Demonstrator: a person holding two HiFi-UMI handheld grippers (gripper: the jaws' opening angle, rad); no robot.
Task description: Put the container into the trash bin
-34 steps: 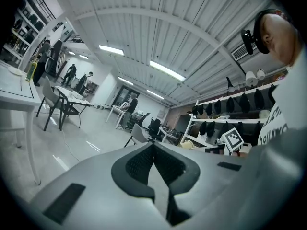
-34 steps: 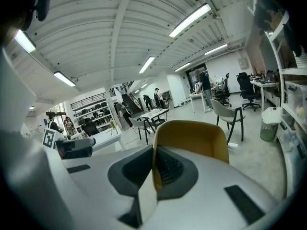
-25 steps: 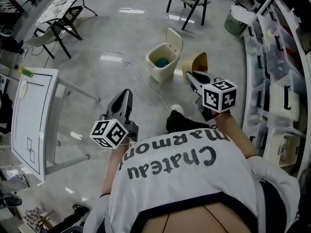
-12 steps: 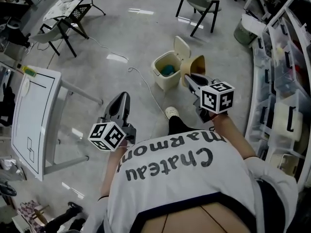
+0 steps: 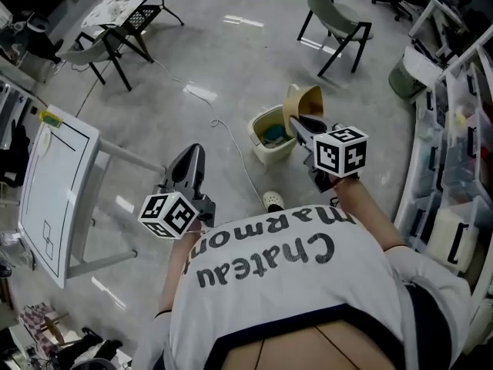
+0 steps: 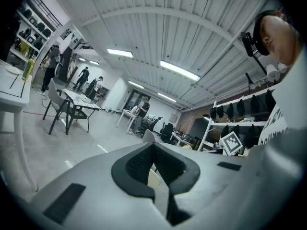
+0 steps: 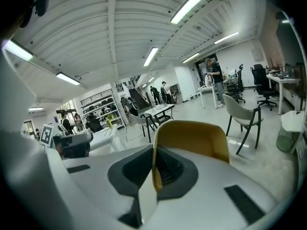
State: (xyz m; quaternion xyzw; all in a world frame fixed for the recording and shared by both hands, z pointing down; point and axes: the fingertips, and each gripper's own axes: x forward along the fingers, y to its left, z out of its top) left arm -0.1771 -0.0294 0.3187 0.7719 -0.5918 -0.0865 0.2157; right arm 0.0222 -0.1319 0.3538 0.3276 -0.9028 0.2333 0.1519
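- since a second ago the right claw (image 5: 302,126) and its tan plastic container (image 5: 302,101) have moved from beside the beige plastic trash bin (image 5: 271,154) to a spot that, in the head view, overlaps the bin's far right rim; the bin also sits closer to the person now.
- nearest, the person's white printed shirt (image 5: 293,284) fills the lower head view.
- left claw (image 5: 191,164) is held out on the left, jaws together with nothing between them, well apart from the bin.
- right claw's jaws are clamped on one thin wall of the container (image 7: 192,138), its yellow edge running between the dark pads (image 7: 168,169); the container is in the air.
- the bin stands open on the grey floor (image 5: 208,45), with something teal (image 5: 275,133) inside.
- a thin white cable (image 5: 235,156) trails across the floor just left of the bin.
- a white desk (image 5: 54,183) stands far left; clear storage boxes on shelving (image 5: 454,153) line the right.
- farthest, a grey chair (image 5: 335,21).
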